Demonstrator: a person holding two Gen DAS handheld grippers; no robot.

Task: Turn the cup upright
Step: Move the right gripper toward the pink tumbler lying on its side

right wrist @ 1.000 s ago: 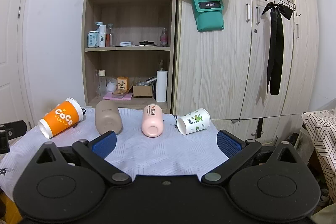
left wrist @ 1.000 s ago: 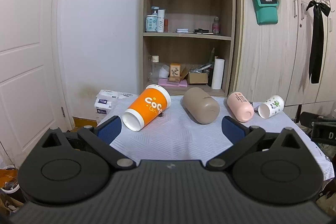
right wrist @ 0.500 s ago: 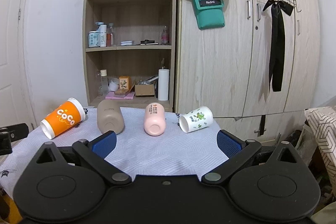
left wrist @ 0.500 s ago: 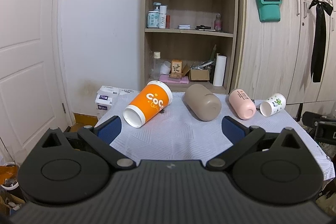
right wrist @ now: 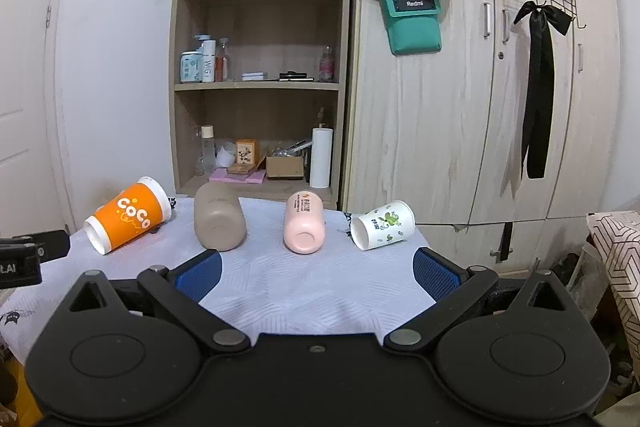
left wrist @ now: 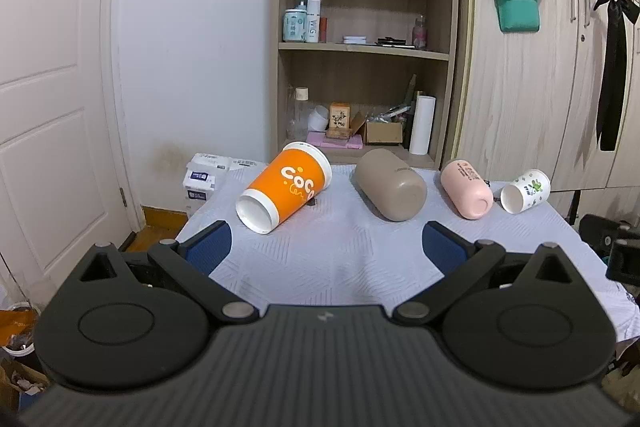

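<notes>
Approach step, nothing grasped yet. Four cups on their sides in a row across white quilted cloth-covered surface [left wrist: 340, 259]: orange paper cup with white rims and "CoCo" lettering [left wrist: 282, 187] at far left, open mouth toward camera; taupe matte tumbler [left wrist: 392, 185] next; pink matte tumbler [left wrist: 466, 189]; small white paper cup with green plant print [left wrist: 526, 191] at far right, mouth turned leftward. None upright (task names only "cup", so target unclear; orange one sits nearest the left side). Left gripper [left wrist: 326, 247] spread wide, blue pads empty, touching nothing, held back from the row over near part of cloth. Right gripper [right wrist: 318, 269] likewise wide apart, empty, roughly in line with pink tumbler [right wrist: 304, 225] and printed cup [right wrist: 382, 225], short of both. Next move, as judged: advance one gripper to a chosen cup, straddle its body across the wall rather than the rim, close gently (paper walls likely to crush), then rotate to stand it on its base. Rolling risk on round sides if nudged first.
</notes>
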